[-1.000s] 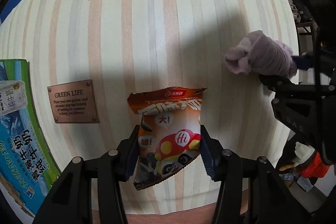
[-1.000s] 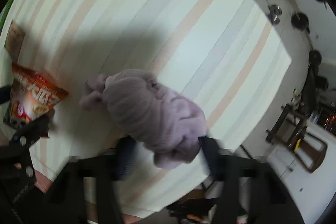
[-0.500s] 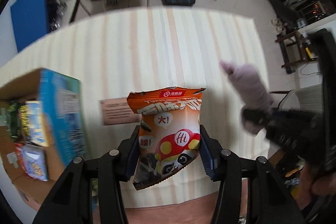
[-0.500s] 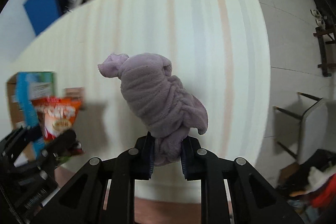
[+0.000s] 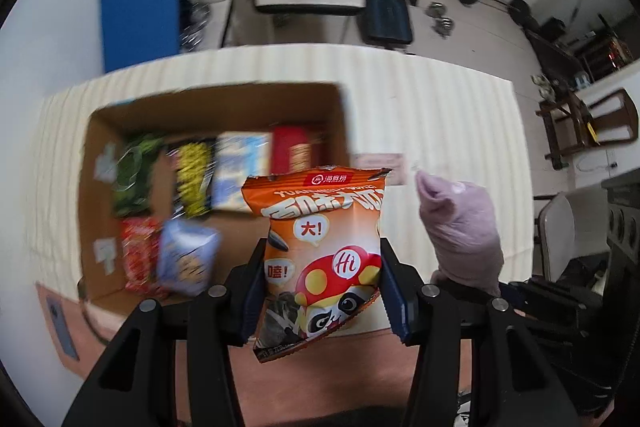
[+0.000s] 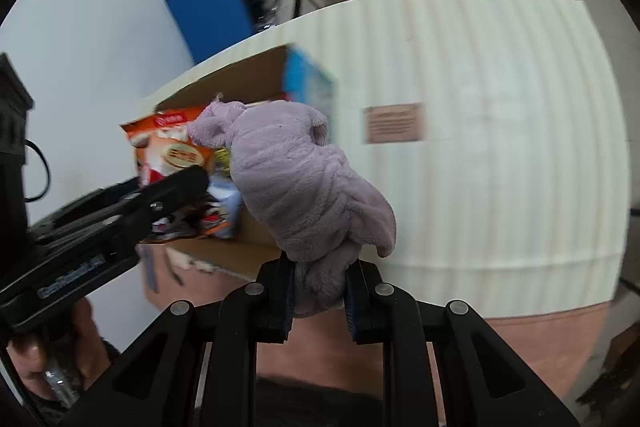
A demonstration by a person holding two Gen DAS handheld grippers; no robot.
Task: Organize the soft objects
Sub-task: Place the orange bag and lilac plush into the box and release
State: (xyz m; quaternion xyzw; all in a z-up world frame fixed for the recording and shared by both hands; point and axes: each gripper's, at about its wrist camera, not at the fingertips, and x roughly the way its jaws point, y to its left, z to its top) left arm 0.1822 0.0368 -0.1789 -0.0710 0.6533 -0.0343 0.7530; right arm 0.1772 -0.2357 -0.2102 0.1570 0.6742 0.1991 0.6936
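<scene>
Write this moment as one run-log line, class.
left tongs: shut on orange snack bag | right tongs: shut on purple plush | both above table, beside open cardboard box

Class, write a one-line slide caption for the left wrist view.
Left gripper holds an orange snack bag above an open cardboard box of packets, lilac plush toy alongside.

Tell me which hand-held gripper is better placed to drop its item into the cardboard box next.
Probably the left hand-held gripper: its snack bag overlaps the open cardboard box, unlike the right's plush toy.

box (image 5: 344, 115) on table (image 5: 448, 131), snack packets (image 5: 188, 183) inside
</scene>
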